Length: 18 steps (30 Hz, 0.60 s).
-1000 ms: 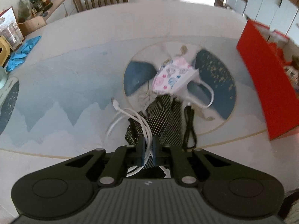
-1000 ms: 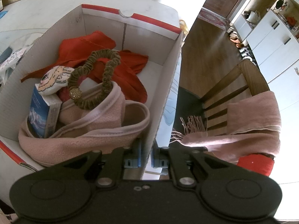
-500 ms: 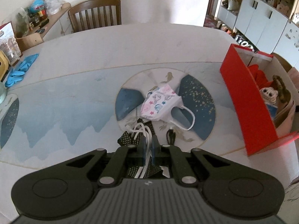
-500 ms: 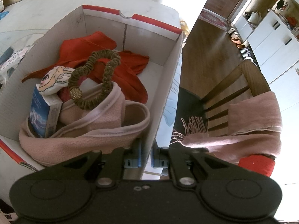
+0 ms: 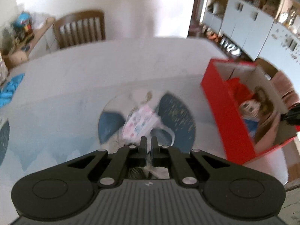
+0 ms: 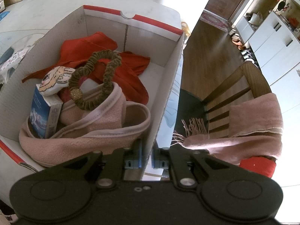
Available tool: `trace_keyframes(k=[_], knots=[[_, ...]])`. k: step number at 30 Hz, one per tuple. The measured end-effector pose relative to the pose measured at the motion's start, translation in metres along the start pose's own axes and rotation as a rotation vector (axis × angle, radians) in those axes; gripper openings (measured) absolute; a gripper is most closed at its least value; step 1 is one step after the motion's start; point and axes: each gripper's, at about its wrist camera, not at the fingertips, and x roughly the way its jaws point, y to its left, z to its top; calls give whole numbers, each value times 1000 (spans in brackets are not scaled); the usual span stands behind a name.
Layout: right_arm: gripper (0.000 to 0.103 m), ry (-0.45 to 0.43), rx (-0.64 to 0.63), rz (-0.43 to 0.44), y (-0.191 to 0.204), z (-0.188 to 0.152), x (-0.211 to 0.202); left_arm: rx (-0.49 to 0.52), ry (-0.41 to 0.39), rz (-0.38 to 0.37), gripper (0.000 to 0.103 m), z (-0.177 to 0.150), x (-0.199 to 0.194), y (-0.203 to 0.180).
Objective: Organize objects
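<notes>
Currently, left wrist view, blurred: the left gripper [image 5: 147, 144] has its fingers pressed almost together, with something white and something dark dotted showing low between them behind the tips; what exactly is pinched I cannot tell. Taking the red cardboard box [image 5: 227, 118] as landmark, a patterned white face mask [image 5: 139, 126] lies on the round blue-and-white table [image 5: 105, 75] left of the box and just beyond the fingertips. Blue gloves [image 5: 9, 90] lie far left of the box at the table edge; a wooden chair [image 5: 79, 28] stands behind the table. Right wrist view: the right gripper [image 6: 147, 151] pinches the box's white side wall [image 6: 165, 93], one blue-padded finger on each face. Inside the box: a red cloth [image 6: 105, 56], an olive scrunchie [image 6: 97, 78], a pink fleece garment [image 6: 84, 129], a blue carton [image 6: 42, 114], a small face-print cushion [image 6: 55, 79]. Right of the box, a pink fringed scarf [image 6: 253, 120] hangs over a chair.
</notes>
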Motion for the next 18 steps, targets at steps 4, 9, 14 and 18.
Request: trace_keyframes(k=[4,9,14,18], knots=[[8,0,-2,0,-1,-2,-1,-49,93,-21,13,-17,26,8],[8,1,-2,0,0,-1,-1,-116,164,-61,45,-32,49,4],[8,1,-2,1,0,-1,-1,-216,228,-77,55,-32,76,3],[8,0,-1,0,0,-1,-1,-270,280,-50,53,-30,93,0]])
